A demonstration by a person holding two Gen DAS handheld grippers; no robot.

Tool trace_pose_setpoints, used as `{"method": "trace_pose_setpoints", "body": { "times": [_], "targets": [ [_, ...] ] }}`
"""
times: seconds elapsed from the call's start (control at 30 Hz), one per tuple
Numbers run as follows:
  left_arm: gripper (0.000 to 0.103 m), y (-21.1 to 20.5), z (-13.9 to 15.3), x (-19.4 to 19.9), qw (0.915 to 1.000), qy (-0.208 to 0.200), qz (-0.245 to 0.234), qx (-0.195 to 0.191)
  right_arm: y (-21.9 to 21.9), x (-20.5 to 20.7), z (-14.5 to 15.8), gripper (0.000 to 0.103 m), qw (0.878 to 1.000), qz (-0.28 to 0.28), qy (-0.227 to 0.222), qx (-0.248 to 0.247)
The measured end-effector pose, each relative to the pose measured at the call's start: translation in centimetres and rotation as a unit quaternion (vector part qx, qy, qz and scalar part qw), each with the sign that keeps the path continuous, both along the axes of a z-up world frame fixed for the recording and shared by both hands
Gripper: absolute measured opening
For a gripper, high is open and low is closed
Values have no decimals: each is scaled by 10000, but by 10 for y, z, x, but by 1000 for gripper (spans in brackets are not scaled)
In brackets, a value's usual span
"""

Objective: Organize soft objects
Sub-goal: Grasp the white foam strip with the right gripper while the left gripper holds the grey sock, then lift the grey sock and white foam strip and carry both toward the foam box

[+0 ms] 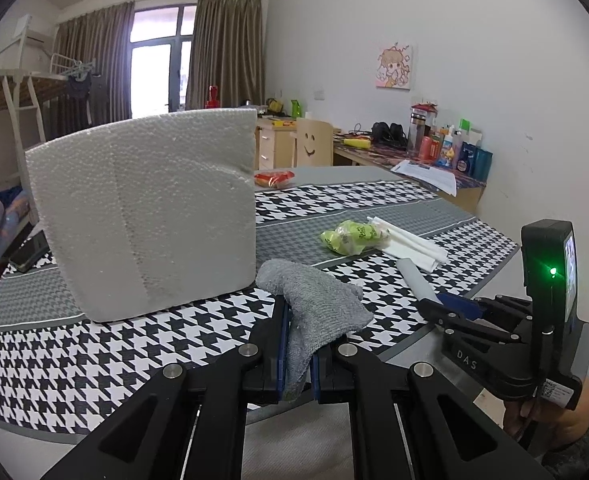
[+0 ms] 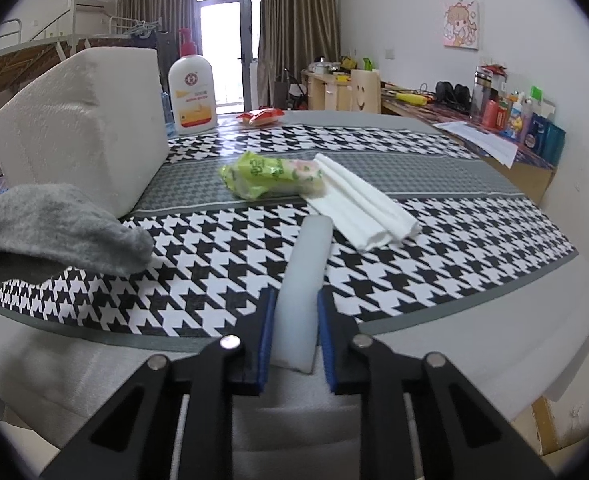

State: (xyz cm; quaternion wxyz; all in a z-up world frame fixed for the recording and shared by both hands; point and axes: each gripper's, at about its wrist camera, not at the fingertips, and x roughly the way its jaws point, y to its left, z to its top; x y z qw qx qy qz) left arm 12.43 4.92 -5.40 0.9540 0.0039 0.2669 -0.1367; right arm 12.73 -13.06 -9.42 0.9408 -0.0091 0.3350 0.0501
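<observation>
At the near edge of the black-and-white houndstooth table mat (image 2: 222, 248), I have both tools low over the table. My left gripper (image 1: 298, 344) is clamped on a soft grey knitted cloth (image 1: 314, 308): the blue pads pinch its lower part and the rest bunches up and flops over toward one o'clock above the fingers. Seen from my right tool, the same cloth sits at nine o'clock, its tip lifted just off the mat.

My right gripper (image 2: 294, 328) is closed around a pale translucent foam stick (image 2: 308, 280), which lies along the fingers and points away toward twelve o'clock, its far end close to a folded white paper towel stack (image 2: 362, 204). From the left camera this tool shows at three o'clock, held level, with my hand (image 1: 554, 412) wrapped round its handle at four o'clock.

A big white styrofoam block (image 1: 146, 216) stands upright on the mat at ten o'clock of the left view. A green plastic-wrapped tissue pack (image 2: 270, 176) lies at twelve o'clock of the right view, touching the towel stack on its left side. Behind the block stands a white pump bottle with a red top (image 2: 192, 88), and a red snack packet (image 2: 260, 116) lies near the far edge. I see no bin or box holding anything.
</observation>
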Motion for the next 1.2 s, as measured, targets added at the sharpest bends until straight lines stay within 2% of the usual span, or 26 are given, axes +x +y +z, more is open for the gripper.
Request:
{"method": "trace_pose_setpoints", "body": {
  "times": [0.1, 0.37, 0.43, 0.63, 0.9, 1.2],
  "targets": [
    [9, 0, 1, -2, 10000, -6, 23, -3, -4, 0, 0, 26, 9999, 40, 23, 135],
    [9, -2, 7, -9, 9999, -89, 68, 36, -4, 2, 0, 25, 9997, 216, 77, 4],
    [9, -1, 9, -11, 9999, -122, 98, 53, -6, 2, 1, 22, 9997, 220, 78, 67],
    [9, 3, 19, -18, 9993, -275, 229, 63, -4, -12, 16, 17, 9988, 426, -214, 92],
    [9, 9, 28, -24, 9988, -342, 362, 27, -8, -25, 35, 16, 9972, 577, -445, 187],
    [9, 20, 52, -32, 9967, -563, 588, -37, -5, -50, 73, 16, 9897, 979, -998, 325]
  ]
}}
